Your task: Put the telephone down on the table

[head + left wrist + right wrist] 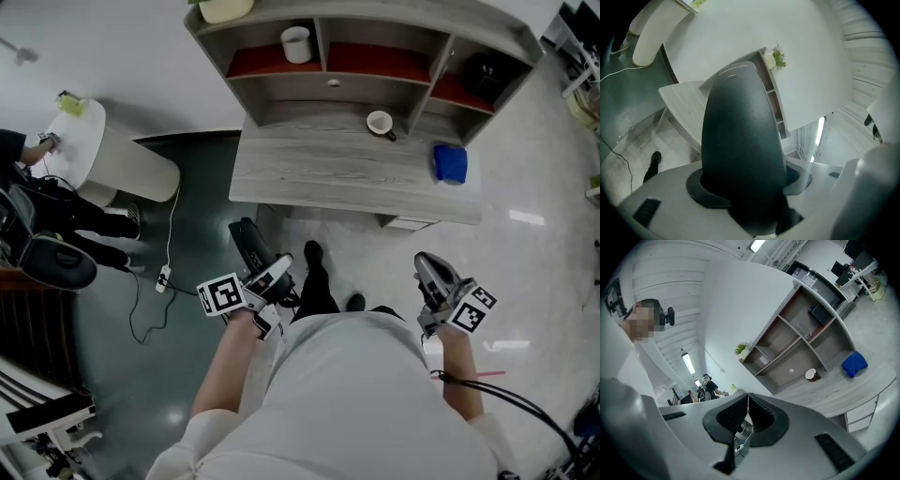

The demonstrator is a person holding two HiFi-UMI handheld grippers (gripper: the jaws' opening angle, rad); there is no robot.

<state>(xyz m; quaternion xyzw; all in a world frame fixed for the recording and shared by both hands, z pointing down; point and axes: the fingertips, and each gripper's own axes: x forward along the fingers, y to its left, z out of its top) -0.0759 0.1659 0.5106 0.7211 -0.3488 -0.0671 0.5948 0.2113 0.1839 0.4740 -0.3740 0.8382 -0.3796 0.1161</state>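
A black telephone handset (pixel 249 244) sticks forward out of my left gripper (pixel 272 277), which is shut on it at the person's left hip, above the floor and short of the desk's front edge. In the left gripper view the telephone (pixel 740 150) fills the middle, clamped between the jaws of the left gripper (pixel 750 190). The grey wooden table (pixel 328 178) lies ahead, and its corner (pixel 684 101) shows behind the handset. My right gripper (pixel 427 264) is held low at the right, shut, with nothing between its pads (pixel 759 411).
On the table stand a mug (pixel 380 123) and a blue cloth (pixel 450 163), below a shelf unit holding a white cup (pixel 296 43). A round white table (pixel 80 141) and a seated person are at the left. A cable (pixel 159 277) trails over the dark floor.
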